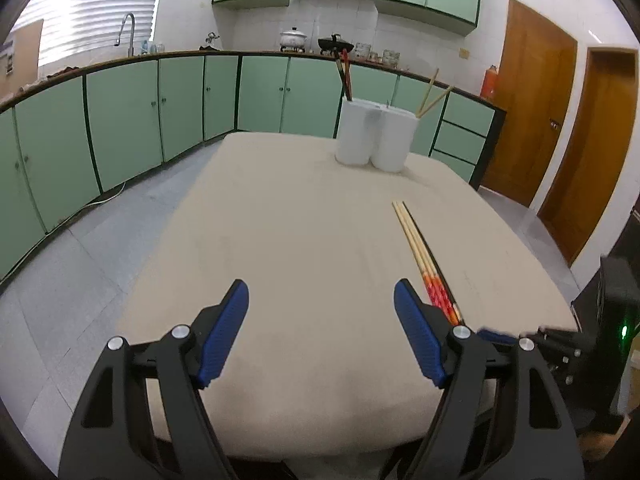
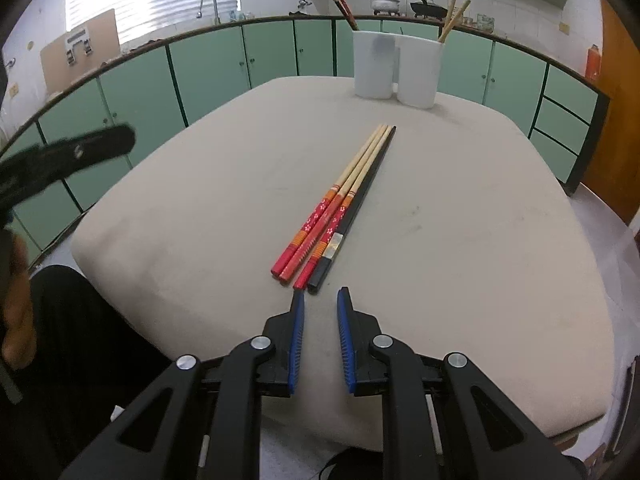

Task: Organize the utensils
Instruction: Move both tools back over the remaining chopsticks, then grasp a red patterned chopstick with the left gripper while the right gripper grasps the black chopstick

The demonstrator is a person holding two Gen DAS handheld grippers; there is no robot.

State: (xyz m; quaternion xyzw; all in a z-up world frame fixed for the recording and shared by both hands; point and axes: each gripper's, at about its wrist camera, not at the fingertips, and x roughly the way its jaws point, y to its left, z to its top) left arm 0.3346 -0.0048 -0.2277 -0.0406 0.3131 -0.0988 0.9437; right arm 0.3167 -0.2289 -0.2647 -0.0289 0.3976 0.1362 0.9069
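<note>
Several chopsticks (image 2: 344, 204) lie side by side on the beige table (image 2: 200, 208): three bamboo ones with red patterned handles and a black one. Their handle ends sit just ahead of my right gripper (image 2: 321, 296), whose jaws stand a narrow gap apart with nothing between them. In the left wrist view the same chopsticks (image 1: 424, 256) lie just right of my left gripper (image 1: 321, 292), which hangs wide open and empty over the table's near part. Two white cups (image 2: 396, 68) stand at the far edge. The left one holds dark chopsticks (image 2: 340, 0), the right one bamboo chopsticks (image 2: 452, 16).
Green cabinets (image 1: 120, 120) and a counter run behind and left of the table. Wooden doors (image 1: 532, 112) are at the right. In the right wrist view the left gripper's blurred black body (image 2: 80, 152) is at the left, above a person's hand (image 2: 16, 320) and dark clothing.
</note>
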